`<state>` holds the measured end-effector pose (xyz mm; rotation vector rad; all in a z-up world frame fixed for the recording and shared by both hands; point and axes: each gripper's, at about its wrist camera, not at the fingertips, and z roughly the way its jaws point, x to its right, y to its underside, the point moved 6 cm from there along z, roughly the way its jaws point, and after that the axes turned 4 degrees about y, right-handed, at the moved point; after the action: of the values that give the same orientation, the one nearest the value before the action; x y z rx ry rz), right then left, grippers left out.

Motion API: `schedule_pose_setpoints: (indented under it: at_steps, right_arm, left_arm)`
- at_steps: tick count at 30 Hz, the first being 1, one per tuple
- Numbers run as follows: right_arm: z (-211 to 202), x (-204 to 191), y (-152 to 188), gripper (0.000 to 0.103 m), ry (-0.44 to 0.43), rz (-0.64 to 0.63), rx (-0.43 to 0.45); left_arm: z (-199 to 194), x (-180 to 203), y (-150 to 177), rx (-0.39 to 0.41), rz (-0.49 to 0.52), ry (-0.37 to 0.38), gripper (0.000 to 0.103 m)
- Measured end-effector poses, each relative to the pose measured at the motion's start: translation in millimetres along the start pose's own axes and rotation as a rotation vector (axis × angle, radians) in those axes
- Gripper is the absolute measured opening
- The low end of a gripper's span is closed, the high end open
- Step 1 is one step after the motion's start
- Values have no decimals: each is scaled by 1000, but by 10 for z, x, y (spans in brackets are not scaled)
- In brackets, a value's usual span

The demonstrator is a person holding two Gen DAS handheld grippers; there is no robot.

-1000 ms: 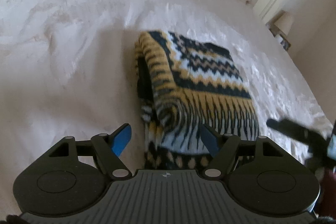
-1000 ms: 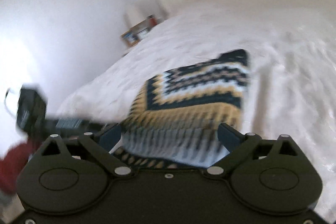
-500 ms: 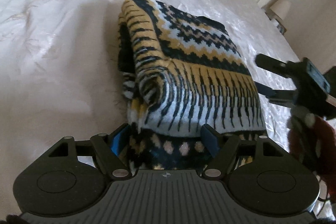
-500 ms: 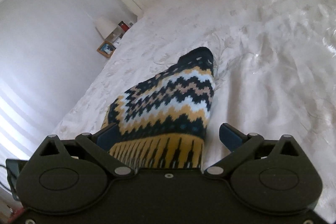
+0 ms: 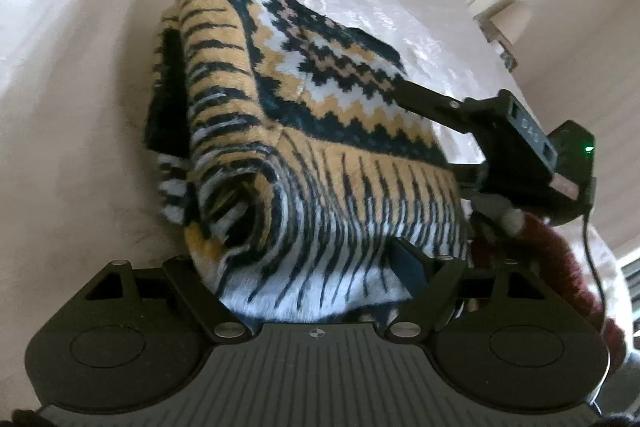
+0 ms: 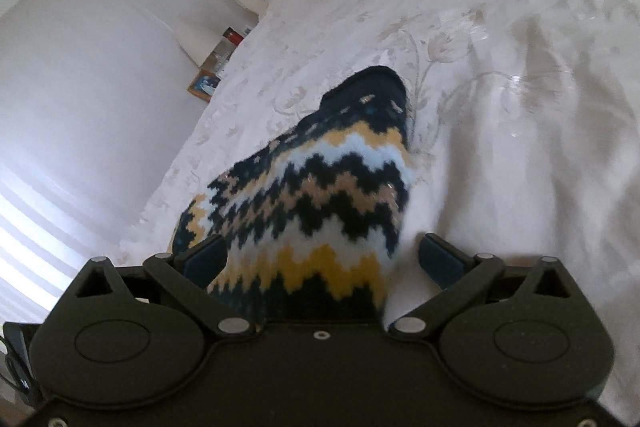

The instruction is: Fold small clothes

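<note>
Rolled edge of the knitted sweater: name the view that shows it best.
The left wrist view. There the sweater's rolled edge faces the camera, its curled layers and dark hollow plain. The right wrist view shows only the sweater's flat zigzag top tapering away on the bedspread; the roll is hidden.

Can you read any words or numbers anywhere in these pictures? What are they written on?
No text can be read for sure.
Pale marks on the right gripper housing: too blurred to read.
Crosshair sign, not a word, on the left gripper body.
Framed picture beside the bed: too small.
Sweater: only knitted patterns.
</note>
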<state>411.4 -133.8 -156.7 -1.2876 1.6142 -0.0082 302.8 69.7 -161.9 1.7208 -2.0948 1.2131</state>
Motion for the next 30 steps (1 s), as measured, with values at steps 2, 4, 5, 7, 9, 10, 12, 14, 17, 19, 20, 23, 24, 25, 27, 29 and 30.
schedule_pose_setpoints:
  at_steps: [2, 4, 5, 7, 9, 10, 12, 14, 17, 19, 20, 23, 24, 25, 27, 29, 30]
  right_arm:
    - [33, -10, -25, 103, -13, 0, -1]
    - [45, -20, -28, 103, -27, 4, -8]
    - [44, -25, -22, 97, -34, 4, -19]
    - [43, -33, 7, 56, -8, 0, -55]
    - [-1, -63, 40, 52, 14, 0, -64]
    - [-40, -95, 51, 50, 18, 0, -62]
    - [-153, -168, 76, 49, 15, 14, -57]
    - [-284, -240, 121, 49, 12, 23, -56]
    - [-525, -334, 273, 49, 42, 10, -83]
    - [-691, -371, 416, 49, 64, 5, -111]
    - [-786, -380, 496, 49, 72, 3, -122]
    - [-1031, -410, 739, 49, 90, -13, -157]
    - [-1114, -414, 822, 50, 95, -25, -167]
    - [-1200, -425, 909, 51, 100, -38, -178]
    - [-1334, -439, 1049, 53, 110, -61, -183]
    - [-1421, -435, 1159, 59, 126, -72, -182]
    - [-1473, -419, 1215, 61, 140, -72, -172]
  left_arm:
    - [19, 4, -22, -1, -18, 33, 79]
    - [8, -13, -25, 1, -46, 73, 69]
    - [-3, -27, -22, 1, -62, 90, 62]
    - [-45, -49, 2, -4, -86, 118, 40]
    - [-110, -42, 28, -8, -98, 139, 37]
    - [-158, -22, 43, -5, -98, 147, 36]
    - [-259, 33, 102, -5, -105, 177, 34]
    - [-354, 105, 196, -16, -111, 210, 34]
    - [-491, 244, 407, -45, -94, 238, 34]
    - [-568, 328, 591, -71, -88, 255, 34]
    - [-611, 371, 696, -85, -85, 262, 34]
    - [-737, 484, 1053, -116, -80, 272, 34]
    - [-770, 506, 1161, -126, -75, 271, 34]
    - [-805, 519, 1262, -131, -68, 264, 34]
    - [-871, 501, 1444, -129, -58, 235, 35]
    - [-925, 391, 1555, -108, -70, 175, 35]
    - [-947, 309, 1596, -97, -79, 136, 35]
